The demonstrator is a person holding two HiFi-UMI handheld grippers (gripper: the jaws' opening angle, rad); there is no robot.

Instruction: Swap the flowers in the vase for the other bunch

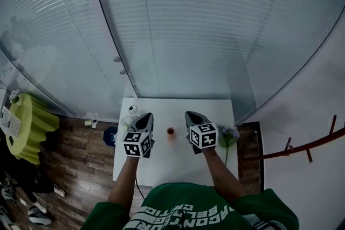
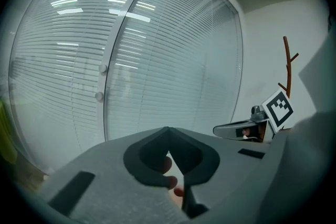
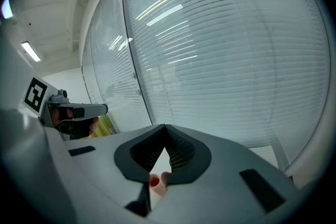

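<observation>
A small orange vase [image 1: 171,132] stands in the middle of the white table [image 1: 178,169]; I see no flowers in it. A purple bunch [image 1: 228,134] lies at the table's right edge. A pale bunch [image 1: 128,123] lies at the left edge, partly hidden by my left gripper [image 1: 145,116]. My right gripper [image 1: 190,115] hovers right of the vase and the left gripper left of it. Both are shut and hold nothing. The vase [image 3: 155,182] peeks through the gap behind the right gripper's [image 3: 165,128] jaws. Orange also shows behind the left gripper [image 2: 168,131].
A small white object [image 1: 132,109] sits near the table's far left corner. Glass walls with blinds [image 1: 178,35] rise right behind the table. A blue item [image 1: 109,136] lies on the wooden floor to the left, and a brown rack [image 1: 302,148] stands to the right.
</observation>
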